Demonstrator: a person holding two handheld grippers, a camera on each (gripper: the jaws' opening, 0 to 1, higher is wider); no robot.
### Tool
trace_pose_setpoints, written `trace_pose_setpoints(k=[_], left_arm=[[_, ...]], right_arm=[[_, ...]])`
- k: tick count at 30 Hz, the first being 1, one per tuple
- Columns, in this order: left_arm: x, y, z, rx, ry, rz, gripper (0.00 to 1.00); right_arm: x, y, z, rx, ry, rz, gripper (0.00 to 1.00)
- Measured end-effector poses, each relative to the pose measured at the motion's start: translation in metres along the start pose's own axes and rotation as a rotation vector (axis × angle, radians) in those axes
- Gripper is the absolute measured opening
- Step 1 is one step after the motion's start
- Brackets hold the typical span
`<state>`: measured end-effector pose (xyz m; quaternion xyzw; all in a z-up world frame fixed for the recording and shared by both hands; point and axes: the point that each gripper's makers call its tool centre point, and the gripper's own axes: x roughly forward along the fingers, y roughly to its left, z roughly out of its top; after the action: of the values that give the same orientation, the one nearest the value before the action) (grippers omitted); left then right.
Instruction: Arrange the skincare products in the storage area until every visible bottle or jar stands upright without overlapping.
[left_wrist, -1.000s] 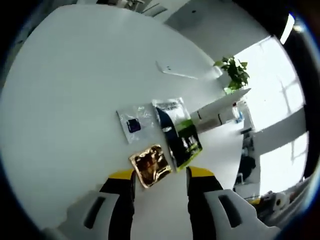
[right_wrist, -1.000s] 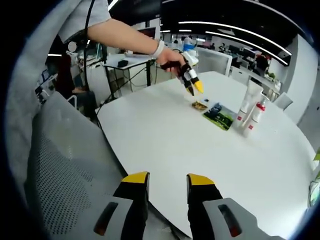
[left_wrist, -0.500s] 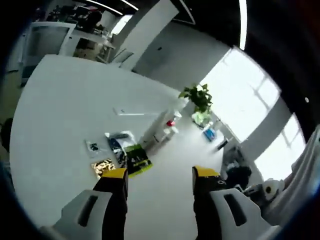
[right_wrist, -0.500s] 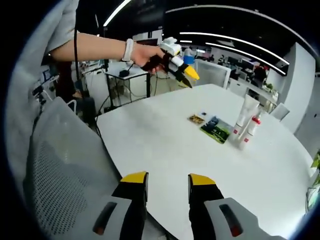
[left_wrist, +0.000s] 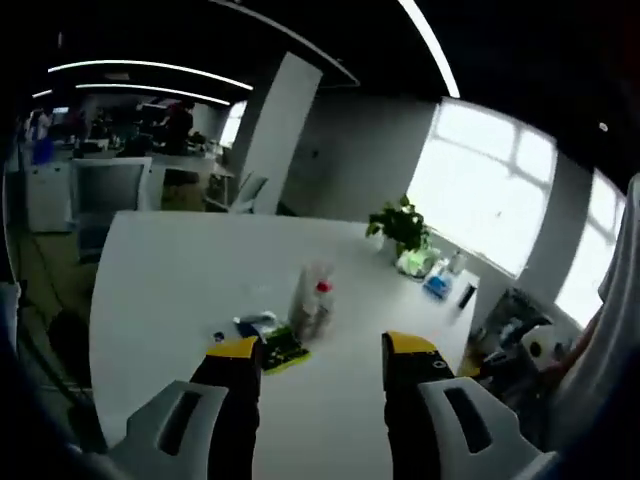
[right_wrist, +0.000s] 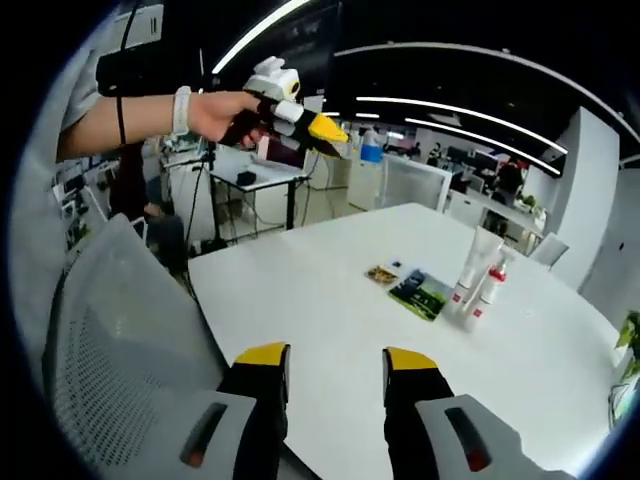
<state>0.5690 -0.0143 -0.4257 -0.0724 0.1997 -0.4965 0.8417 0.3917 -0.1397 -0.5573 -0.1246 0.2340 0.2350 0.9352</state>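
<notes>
Two skincare items are standing upright side by side right of centre in the right gripper view: a tall white tube (right_wrist: 472, 268) and a shorter white bottle with a red cap (right_wrist: 488, 290), both sitting on the white table (right_wrist: 320, 310). Just left of them a green-and-black sachet (right_wrist: 420, 294) and a small gold packet (right_wrist: 381, 273) are lying flat. The right gripper (right_wrist: 335, 362) is hanging open over the near table edge holding nothing, and the left gripper (left_wrist: 322, 350) is gaping empty too.

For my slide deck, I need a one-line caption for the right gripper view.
Two upright skincare bottles beside flat sachets on a white table, left gripper raised above.
</notes>
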Motion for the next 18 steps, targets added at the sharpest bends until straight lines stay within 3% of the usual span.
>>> trace_pose_setpoints(k=[6,10,13,18], left_arm=[[-0.031,-0.032,-0.017,0.088,-0.03,0.027,0.53],[-0.046,-0.044,-0.042,0.127,-0.004,0.056,0.59],[-0.056,-0.047,-0.055,0.109,-0.013,0.078,0.64],[-0.07,-0.051,-0.067,0.063,-0.094,0.115,0.71]], right_arm=[[-0.003,0.003,0.007,-0.003,-0.035,0.01,0.37],[-0.008,0.007,0.014,-0.007,-0.082,0.021,0.42],[-0.007,0.008,0.016,-0.012,-0.092,0.02,0.45],[-0.01,0.007,0.022,-0.006,-0.124,0.011,0.52]])
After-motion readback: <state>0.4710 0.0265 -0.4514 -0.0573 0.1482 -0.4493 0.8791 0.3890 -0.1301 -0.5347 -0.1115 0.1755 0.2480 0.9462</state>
